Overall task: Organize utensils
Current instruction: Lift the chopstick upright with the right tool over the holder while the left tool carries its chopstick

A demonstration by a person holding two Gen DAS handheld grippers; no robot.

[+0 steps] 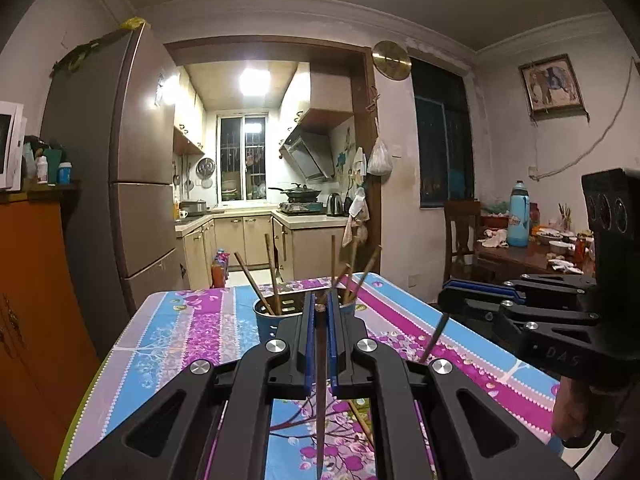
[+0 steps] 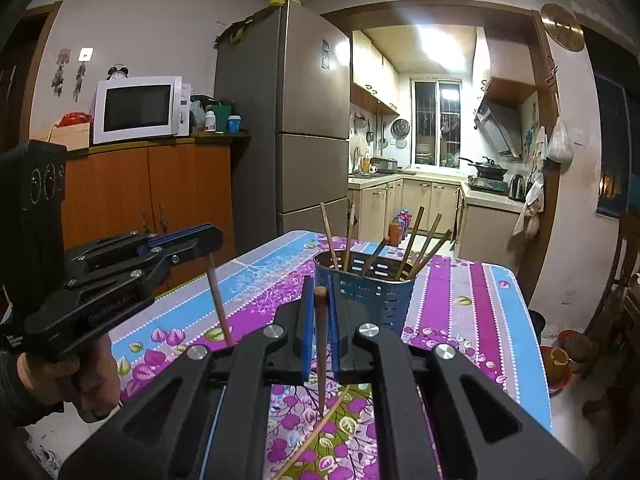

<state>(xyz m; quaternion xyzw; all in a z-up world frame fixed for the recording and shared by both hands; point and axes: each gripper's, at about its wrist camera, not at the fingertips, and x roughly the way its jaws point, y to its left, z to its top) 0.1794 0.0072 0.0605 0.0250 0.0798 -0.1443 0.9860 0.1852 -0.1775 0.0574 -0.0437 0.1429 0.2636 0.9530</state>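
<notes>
Chopsticks pinched upright, one in left gripper (image 1: 320,308), one in right gripper (image 2: 320,300). Blue holder (image 2: 362,296) lies at twelve o'clock; recommend lowering each chopstick tip-first, one at a time, clear of the sticks already inside

Glossy floral tablecloth (image 2: 460,304), perforated blue metal holder (image 2: 372,292) of matt wooden chopsticks (image 2: 412,248).

Utensil holder (image 2: 364,292) with chopsticks (image 2: 412,246) in it on the table (image 2: 472,312), fridge (image 2: 288,120) behind.
</notes>
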